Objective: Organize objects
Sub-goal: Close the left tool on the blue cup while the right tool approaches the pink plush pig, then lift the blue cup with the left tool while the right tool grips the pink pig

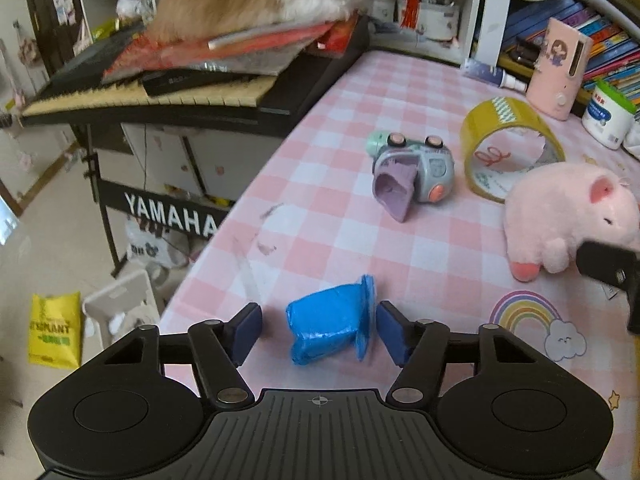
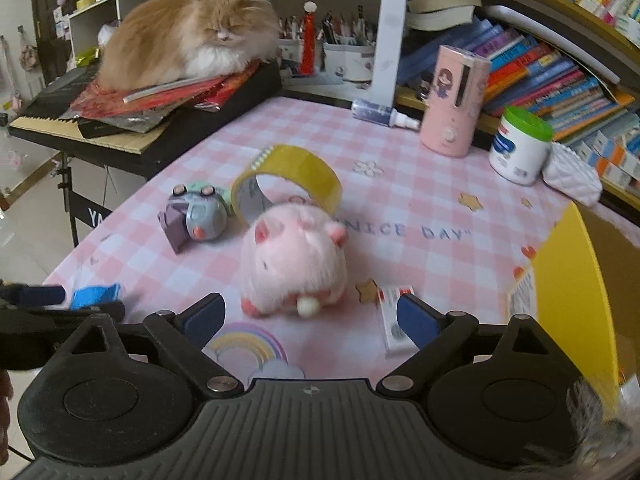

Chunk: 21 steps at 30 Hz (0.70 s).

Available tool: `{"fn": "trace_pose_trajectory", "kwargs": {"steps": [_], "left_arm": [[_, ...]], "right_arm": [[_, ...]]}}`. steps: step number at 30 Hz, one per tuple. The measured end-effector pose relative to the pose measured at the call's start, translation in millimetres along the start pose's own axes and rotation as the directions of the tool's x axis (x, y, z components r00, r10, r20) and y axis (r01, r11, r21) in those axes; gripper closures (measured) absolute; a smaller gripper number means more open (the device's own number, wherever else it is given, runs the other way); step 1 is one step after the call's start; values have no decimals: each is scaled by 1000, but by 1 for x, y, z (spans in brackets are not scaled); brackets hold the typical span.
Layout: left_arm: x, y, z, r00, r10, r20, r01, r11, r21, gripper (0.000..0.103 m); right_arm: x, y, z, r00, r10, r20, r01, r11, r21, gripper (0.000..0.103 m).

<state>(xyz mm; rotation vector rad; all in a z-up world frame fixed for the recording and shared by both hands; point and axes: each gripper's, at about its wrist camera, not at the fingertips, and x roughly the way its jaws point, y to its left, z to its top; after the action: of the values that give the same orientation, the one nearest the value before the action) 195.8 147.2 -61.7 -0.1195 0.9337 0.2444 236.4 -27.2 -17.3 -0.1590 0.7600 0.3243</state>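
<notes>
Table point(image 2: 400, 200) with pink check cloth | left gripper point(image 1: 318, 330) released, blue cup point(image 1: 330, 330) on its side between fingers, lower centre | right gripper point(image 2: 310, 320) released, pink plush pig point(image 2: 294, 260) just ahead, centre.

A table under a pink-checked cloth point(image 2: 420, 216) carries, near left, a crumpled blue cup point(image 1: 332, 326). Mid-table lie a toy car point(image 2: 198, 218), a yellow tape roll point(image 2: 290, 172) and a pink plush pig point(image 2: 294, 260). Far right stand a pink humidifier point(image 2: 454, 100), a white tub point(image 2: 520, 146) and a spray bottle point(image 2: 382, 114).
</notes>
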Motion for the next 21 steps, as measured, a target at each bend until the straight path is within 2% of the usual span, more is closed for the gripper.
{"fn": "trace_pose_trajectory", "kwargs": {"steps": [3,5,8,9,10,11,15,21], "left_arm": [[1,-1,1,1000,5,5,-5,1000,4,46],[2,-2,3,1000,6,11,-6,1000,13,60],[3,-1,6,1000,-5,6,5,1000,12,62],[3,-1,6,1000,-12,5,12,1000,13,63],[2,-1,6,1000,-19,2,19,1000,12,63],[1,-1,6,1000,-29,2,29,1000,7,64],[-11,-4,10,997,-70,32,70,998,11,64],[-39,-10,14,985,-133,111,130,991,40,64]], "right_arm": [[12,0,8,1000,12,7,-12,1000,-10,9],[22,0,13,1000,15,5,-15,1000,-18,9],[37,3,19,1000,19,-1,-19,999,-49,14],[41,4,21,1000,21,-2,-21,998,-63,23],[44,5,22,1000,22,-5,-22,997,-76,42],[46,6,23,999,39,-13,-40,995,-87,47],[43,4,24,998,60,-11,-60,995,-78,53],[21,-6,22,997,80,3,-80,997,-11,53]]}}
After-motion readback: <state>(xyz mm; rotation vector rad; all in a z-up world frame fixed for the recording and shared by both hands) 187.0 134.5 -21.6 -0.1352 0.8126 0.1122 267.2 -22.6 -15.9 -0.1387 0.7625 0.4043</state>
